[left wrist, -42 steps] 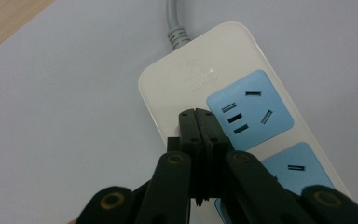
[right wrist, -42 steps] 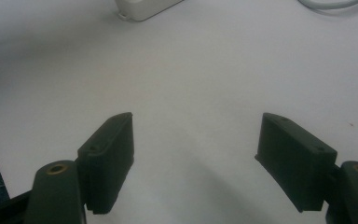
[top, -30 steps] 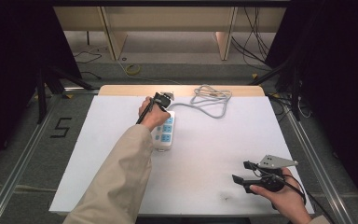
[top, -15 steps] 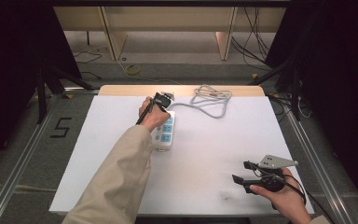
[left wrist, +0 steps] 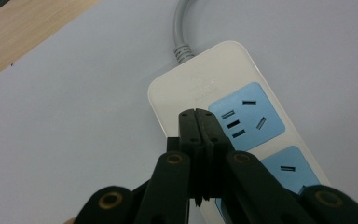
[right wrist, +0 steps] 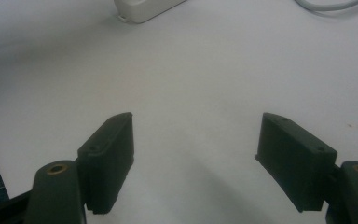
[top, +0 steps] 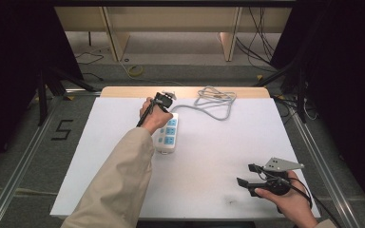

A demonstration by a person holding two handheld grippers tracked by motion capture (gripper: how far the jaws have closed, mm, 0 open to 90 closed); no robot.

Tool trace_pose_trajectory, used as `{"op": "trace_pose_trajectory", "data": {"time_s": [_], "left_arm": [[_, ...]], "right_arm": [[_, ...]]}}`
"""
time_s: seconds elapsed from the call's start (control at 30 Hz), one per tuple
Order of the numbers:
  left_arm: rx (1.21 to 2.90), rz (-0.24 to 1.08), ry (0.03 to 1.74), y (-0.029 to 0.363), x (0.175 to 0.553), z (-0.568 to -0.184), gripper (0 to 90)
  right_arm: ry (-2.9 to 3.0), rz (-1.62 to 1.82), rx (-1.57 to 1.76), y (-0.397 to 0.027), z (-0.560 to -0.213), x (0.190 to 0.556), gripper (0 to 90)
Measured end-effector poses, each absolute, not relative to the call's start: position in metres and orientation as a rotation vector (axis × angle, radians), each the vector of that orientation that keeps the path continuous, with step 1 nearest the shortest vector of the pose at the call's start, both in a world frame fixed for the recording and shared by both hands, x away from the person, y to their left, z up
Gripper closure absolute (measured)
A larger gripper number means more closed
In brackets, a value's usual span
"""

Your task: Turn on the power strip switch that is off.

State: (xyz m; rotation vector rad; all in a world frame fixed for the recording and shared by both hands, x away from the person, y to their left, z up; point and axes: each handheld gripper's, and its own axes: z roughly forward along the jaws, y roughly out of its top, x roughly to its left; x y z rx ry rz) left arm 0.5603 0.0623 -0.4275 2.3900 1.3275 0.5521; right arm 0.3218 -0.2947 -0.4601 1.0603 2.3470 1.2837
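A white power strip (top: 167, 136) with light-blue sockets lies near the middle of the white table (top: 218, 156), its grey cable (top: 214, 102) coiled toward the back edge. My left gripper (top: 164, 99) hovers over the cable end of the strip, and its jaws are shut with nothing between them. In the left gripper view the closed tips (left wrist: 198, 119) sit just above the strip (left wrist: 223, 93), beside the first blue socket (left wrist: 244, 116). My right gripper (top: 248, 174) rests at the front right of the table, its jaws wide open over bare surface (right wrist: 196, 135).
A wooden strip (top: 123, 91) borders the table's far edge. Metal rails run along both sides on the floor, with a "5" marked on the left. Cables and shelf legs stand beyond the table. The near end of the power strip (right wrist: 144, 9) shows in the right gripper view.
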Motion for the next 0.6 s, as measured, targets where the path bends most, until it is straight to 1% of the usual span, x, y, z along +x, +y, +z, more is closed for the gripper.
{"op": "trace_pose_trajectory", "data": {"time_s": [0.4,0.53,0.6], "left_arm": [[2.336,0.533,1.319,0.077,0.548,-0.422,84.6],[2.324,0.518,1.299,0.08,0.542,-0.417,80.8],[2.322,0.496,1.287,0.08,0.538,-0.414,76.9]], "right_arm": [[2.341,1.281,1.063,-0.295,-0.46,0.322,27.6],[2.341,1.281,1.063,-0.294,-0.46,0.322,27.6],[2.34,1.281,1.064,-0.294,-0.46,0.322,27.6]]}}
